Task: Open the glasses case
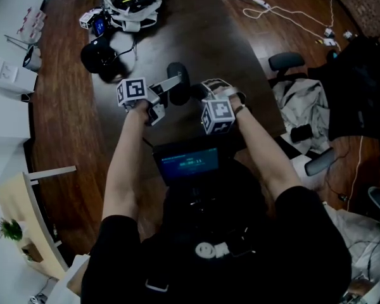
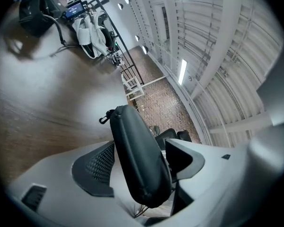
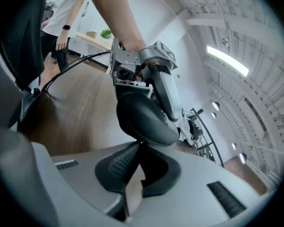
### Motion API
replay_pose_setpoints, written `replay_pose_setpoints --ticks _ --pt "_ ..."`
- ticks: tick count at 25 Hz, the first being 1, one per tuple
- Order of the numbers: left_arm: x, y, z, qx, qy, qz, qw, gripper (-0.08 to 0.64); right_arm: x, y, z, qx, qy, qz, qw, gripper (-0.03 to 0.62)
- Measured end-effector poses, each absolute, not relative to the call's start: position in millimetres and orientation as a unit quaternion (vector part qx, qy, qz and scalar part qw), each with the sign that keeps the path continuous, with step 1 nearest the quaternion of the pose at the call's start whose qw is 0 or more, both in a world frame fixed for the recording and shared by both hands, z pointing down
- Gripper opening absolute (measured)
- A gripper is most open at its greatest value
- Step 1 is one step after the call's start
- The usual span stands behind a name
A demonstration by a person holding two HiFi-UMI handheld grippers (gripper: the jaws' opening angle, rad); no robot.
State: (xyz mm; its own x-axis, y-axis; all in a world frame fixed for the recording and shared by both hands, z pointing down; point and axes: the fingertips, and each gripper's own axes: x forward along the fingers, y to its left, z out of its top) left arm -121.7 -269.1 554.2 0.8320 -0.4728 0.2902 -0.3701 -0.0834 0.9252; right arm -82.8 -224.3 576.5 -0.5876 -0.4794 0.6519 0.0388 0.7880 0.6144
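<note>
Clamped black oval fabric glasses case [image 2: 135, 160] in left gripper [image 2: 141, 148]; pinched right gripper [image 3: 139, 148] shut on its apparent zip tab [image 3: 139, 143]. Judged unzipping in hand; needed next a steady pull of that tab round the case.

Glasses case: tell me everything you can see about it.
The glasses case is a black, matte, oblong shell with rounded ends and a small loop at one end; no opening shows. It hangs tilted above the wooden table, clamped across its width by the left gripper, while the right gripper, shut, touches its lower edge.
</note>
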Motion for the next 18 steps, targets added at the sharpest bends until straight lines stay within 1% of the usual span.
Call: replay_pose_setpoints --ticks 5,8,10,13,16,18 --pt "-119.0 -264.7 554.1 0.733 -0.262 -0.052 0.626 0.332 -81.7 -221.8 567.9 0.123 -0.827 -0.351 0.422 0.021" --pt "-113.4 -261.5 555.5 0.743 -0.258 -0.030 0.617 0.331 -80.3 -220.7 567.9 0.119 -0.824 -0.360 0.422 0.021" --pt "-112.4 -261.5 556.0 0.745 -0.261 -0.026 0.614 0.318 -79.4 -220.8 571.9 0.119 -0.823 -0.357 0.425 0.021" --pt "-110.0 -260.0 557.4 0.747 -0.258 -0.020 0.612 0.302 -75.6 -220.1 575.1 0.118 -0.828 -0.338 0.431 0.021" --pt "-107.5 -258.1 558.9 0.755 -0.257 -0.010 0.604 0.293 -71.7 -224.3 579.6 0.128 -0.840 -0.291 0.439 0.021" --pt "-105.1 -257.7 562.8 0.760 -0.265 0.004 0.593 0.290 -66.8 -223.2 587.7 0.122 -0.840 -0.257 0.462 0.021"
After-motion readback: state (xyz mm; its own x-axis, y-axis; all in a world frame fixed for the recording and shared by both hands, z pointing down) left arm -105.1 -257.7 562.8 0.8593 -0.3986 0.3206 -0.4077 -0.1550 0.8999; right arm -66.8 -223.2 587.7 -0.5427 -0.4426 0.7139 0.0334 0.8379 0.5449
